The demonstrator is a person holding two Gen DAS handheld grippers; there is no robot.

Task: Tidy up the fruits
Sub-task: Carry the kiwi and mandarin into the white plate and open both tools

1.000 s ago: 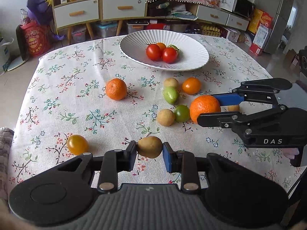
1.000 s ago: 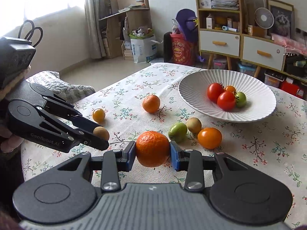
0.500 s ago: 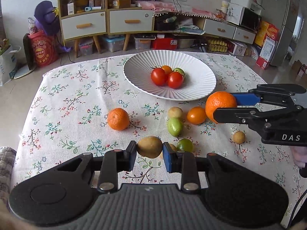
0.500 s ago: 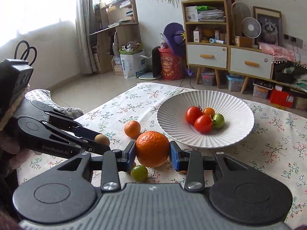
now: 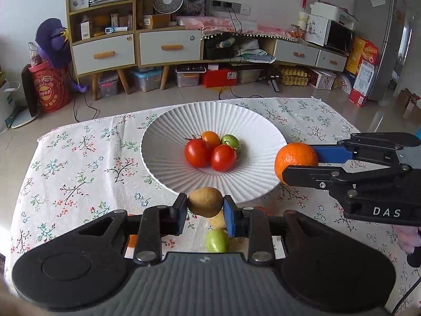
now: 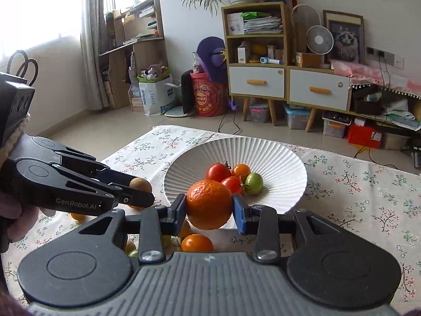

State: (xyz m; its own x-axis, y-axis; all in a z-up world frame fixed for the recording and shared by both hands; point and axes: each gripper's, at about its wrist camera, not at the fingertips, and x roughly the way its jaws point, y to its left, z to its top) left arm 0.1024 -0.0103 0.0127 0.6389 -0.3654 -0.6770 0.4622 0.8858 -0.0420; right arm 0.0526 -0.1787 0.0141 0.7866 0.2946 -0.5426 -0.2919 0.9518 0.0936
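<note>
We see the orange [image 6: 209, 204] clamped between the two blue pads of the right gripper [image 6: 209, 210], raised off the tabletop [image 5: 79, 158] just beside the near right rim of the white ribbed plate [image 5: 168, 137]; in the left wrist view the same fruit appears at the plate's right edge, pinched at the tip of the black fingers. We see the brown kiwi-like fruit [image 5: 205, 201] gripped between the pads of the left gripper [image 5: 205, 210], held in the air over the near rim of the plate. On the plate we count four small fruits clustered at its centre and touching one another: two red tomatoes [image 5: 196, 152], one orange tomato [image 5: 211, 138] behind them, and one green tomato [image 5: 230, 142] to their right. On the floral cloth near the front edge of the tabletop, below the grippers, lie a green fruit [image 5: 216, 241], a pale yellow-brown fruit [image 5: 217, 221] just behind it, and, in the right wrist view, an orange-coloured tomato [image 6: 197, 242]. Beyond the far edge of the tabletop stands a wooden cabinet [image 5: 105, 52] with white drawers.
</note>
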